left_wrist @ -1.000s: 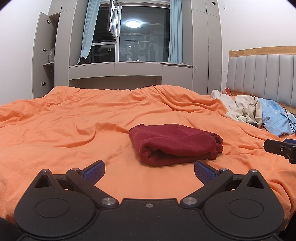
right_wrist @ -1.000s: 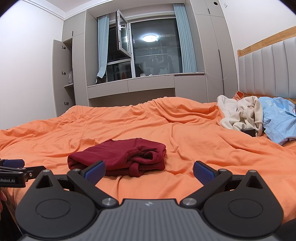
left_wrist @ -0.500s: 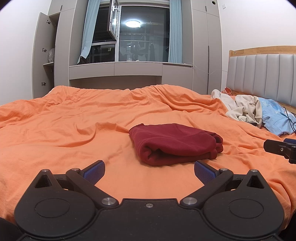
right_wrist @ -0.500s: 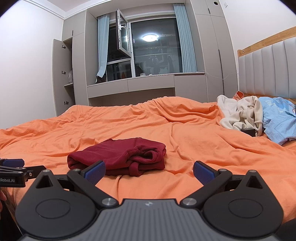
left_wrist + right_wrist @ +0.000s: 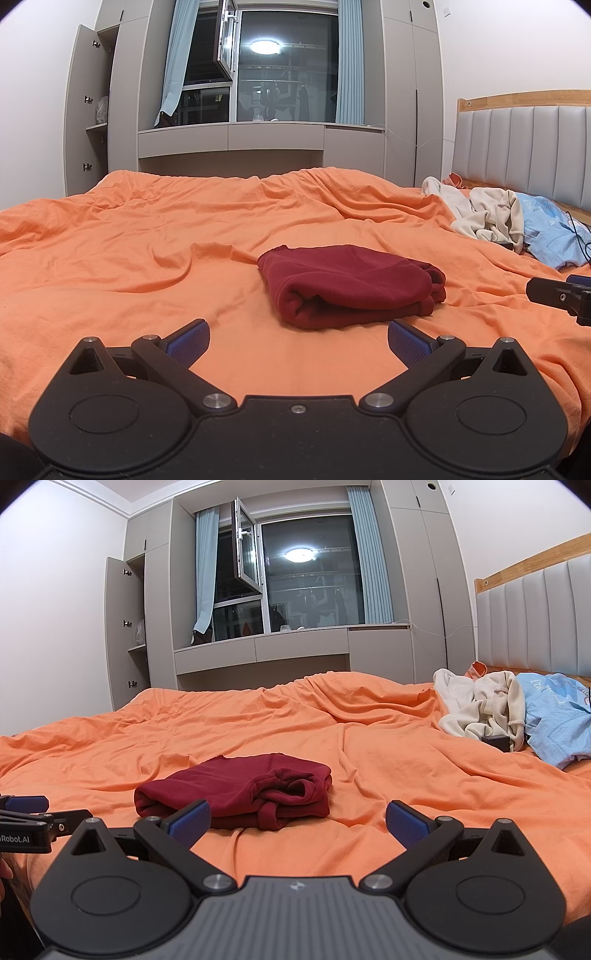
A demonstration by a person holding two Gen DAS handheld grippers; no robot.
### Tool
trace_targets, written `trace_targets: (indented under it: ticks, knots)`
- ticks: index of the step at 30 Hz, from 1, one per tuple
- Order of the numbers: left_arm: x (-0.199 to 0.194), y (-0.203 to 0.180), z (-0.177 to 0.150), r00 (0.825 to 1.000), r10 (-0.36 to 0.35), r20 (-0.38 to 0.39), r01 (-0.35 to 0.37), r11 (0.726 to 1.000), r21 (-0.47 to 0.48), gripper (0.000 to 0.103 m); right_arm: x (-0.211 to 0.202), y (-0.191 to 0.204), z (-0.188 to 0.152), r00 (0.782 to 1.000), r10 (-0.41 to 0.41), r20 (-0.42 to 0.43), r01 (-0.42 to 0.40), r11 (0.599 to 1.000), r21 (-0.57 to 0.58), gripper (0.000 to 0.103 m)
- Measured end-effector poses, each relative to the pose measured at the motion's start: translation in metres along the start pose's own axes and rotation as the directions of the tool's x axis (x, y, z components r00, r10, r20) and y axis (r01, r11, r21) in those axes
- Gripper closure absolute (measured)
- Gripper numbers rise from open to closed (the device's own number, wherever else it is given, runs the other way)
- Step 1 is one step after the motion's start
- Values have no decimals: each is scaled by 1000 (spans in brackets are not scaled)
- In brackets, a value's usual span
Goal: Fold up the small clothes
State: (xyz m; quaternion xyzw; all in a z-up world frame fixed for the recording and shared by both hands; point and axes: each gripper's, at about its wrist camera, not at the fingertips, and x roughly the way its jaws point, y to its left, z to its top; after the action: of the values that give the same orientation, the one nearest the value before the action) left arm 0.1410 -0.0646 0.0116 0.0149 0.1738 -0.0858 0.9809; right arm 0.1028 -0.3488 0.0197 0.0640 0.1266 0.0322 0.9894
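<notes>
- Bedroom first: grey built-in cupboards and a dark window with pale blue curtains stand behind the bed (image 5: 110,236), whose orange cover is matte, soft and creased all over.
- At the bed's head end, by the padded grey headboard (image 5: 524,147), I see a loose heap: a cream garment (image 5: 480,705) crumpled against a light blue garment (image 5: 557,716). Both look unfolded, so I judge they are what remains.
- Near the middle of the bed, toward my edge, lies the dark red garment (image 5: 351,284), a thick fleecy fabric folded into a plump rounded bundle, with rolled edges showing on its right side.
- My left gripper (image 5: 297,338) hovers just short of that bundle, its blue ribbed pads spread wide, holding nothing.
- My right gripper (image 5: 297,818) is likewise spread and empty, near the bundle's right end.
- I judge this piece finished. For the next, I would reach toward the headboard heap, pinch one layer only at a hem, and drag it to flat cover before folding.
</notes>
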Motion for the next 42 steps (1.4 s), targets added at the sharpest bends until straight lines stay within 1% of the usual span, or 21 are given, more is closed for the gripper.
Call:
trace_targets:
  ticks: [6,9,11,14,22,30,42]
  knots:
    - [1,2,0,1000,9,-10,-9,1000,-10,1,0,0,0,1000,0,0,0,1000,0,0]
    - [4,6,-3,997,72,-41,-73,997,-36,1,0,0,0,1000,-1,-1,1,1000,0,0]
    - [2,7,-4,993,109,-33,-110,993,-29,1,0,0,0,1000,0,0,0,1000,0,0]
    - [-3,8,-4,991,134,-6,-134,991,-16,1,0,1,1,1000,-1,-1,1,1000,-1,0]
    - [-7,12,-1,991,136,-12,-136,990,-26,1,-1,1,1,1000,-1,-1,1,1000,0,0]
    - [-3,14,1,989,144,-37,-146,988,-44,1,-1,1,1,1000,-1,-1,1,1000,0,0]
    - [0,14,3,989,135,-53,-138,989,-54,1,-1,1,1,1000,-1,-2,1,1000,-2,0]
